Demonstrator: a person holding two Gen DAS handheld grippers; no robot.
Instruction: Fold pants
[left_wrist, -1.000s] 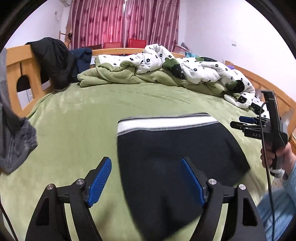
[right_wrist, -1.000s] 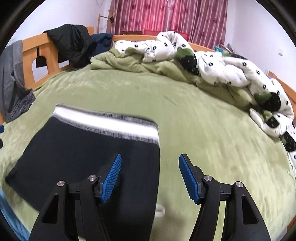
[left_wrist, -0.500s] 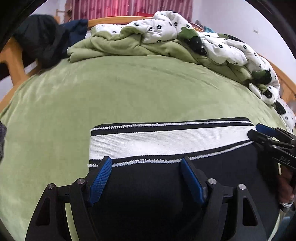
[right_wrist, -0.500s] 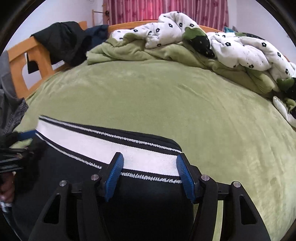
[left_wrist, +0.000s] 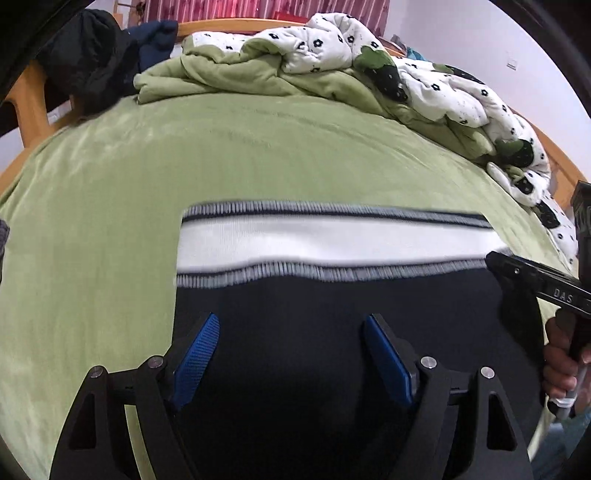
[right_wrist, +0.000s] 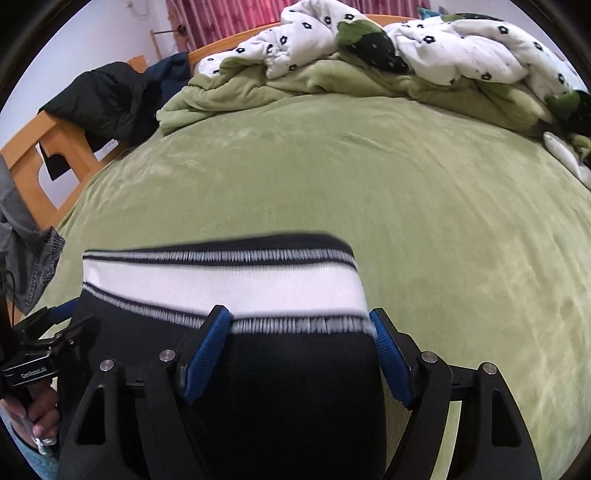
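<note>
Black pants (left_wrist: 295, 314) with a white, grey-edged waistband (left_wrist: 332, 240) lie flat on the green bed (left_wrist: 110, 184), waistband at the far end. My left gripper (left_wrist: 291, 350) is open, low over the pants' left side, with black cloth between its blue pads. My right gripper (right_wrist: 301, 354) is open over the pants (right_wrist: 295, 387) at their right edge, its pads at the waistband's (right_wrist: 221, 280) lower seam. The right gripper also shows in the left wrist view (left_wrist: 535, 280), and the left gripper in the right wrist view (right_wrist: 44, 347).
A rumpled white flowered quilt and green blanket (left_wrist: 332, 66) are piled along the far side of the bed. Dark jackets (right_wrist: 103, 99) hang on the wooden bed frame (right_wrist: 40, 155) at the left. Grey clothing (right_wrist: 26, 258) hangs at the left edge.
Both grippers came down and forward from above the bed to low over the pants. In the last half second both drew back slightly from the waistband. Both stayed open.
</note>
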